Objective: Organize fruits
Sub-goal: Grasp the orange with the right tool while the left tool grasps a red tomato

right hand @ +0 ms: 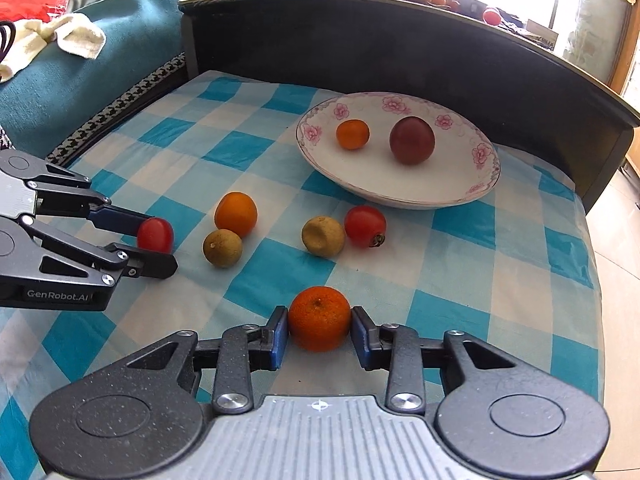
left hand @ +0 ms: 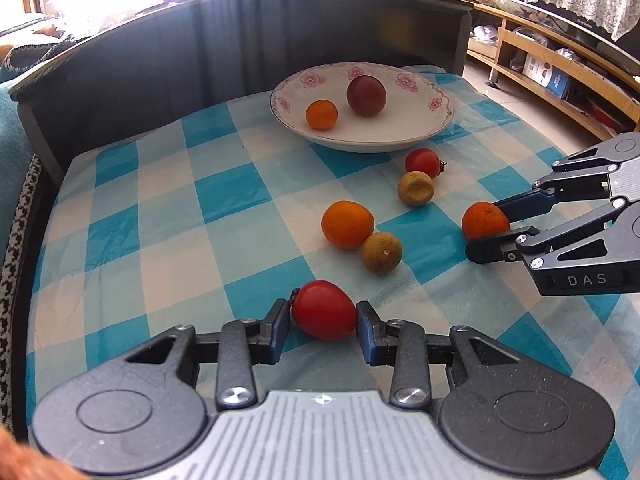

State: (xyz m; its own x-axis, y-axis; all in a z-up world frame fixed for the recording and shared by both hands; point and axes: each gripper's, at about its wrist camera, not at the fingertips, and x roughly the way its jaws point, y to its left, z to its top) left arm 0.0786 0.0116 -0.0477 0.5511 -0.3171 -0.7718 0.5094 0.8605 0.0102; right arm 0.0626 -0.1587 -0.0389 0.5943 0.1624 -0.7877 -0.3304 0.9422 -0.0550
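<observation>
Gripping both fruits at once, the two tongs sit low over the checked cloth (left hand: 168, 200) near the front edge of the table. The left tongs (left hand: 322, 314) pinch a red tomato (left hand: 324, 309) across its middle, both pads touching its skin. The right tongs (right hand: 319, 324) pinch a tangerine (right hand: 319, 317) the same way.

The flowered dish (right hand: 476, 196) stands toward the back edge, already holding a small orange (right hand: 352, 134) and a dark plum (right hand: 412, 140).

To do this step well, I would keep the squeeze light, since the tomato looks soft and could bruise or split. Lift straight up before moving back, because a larger orange (left hand: 347, 224), two brownish round fruits (left hand: 381, 252) (left hand: 416, 188) and a second tomato (left hand: 422, 162) lie loose between the tongs and the dish. Bring one fruit in at a time and lower it to the dish floor before letting go, so nothing rolls over the shallow rim.
</observation>
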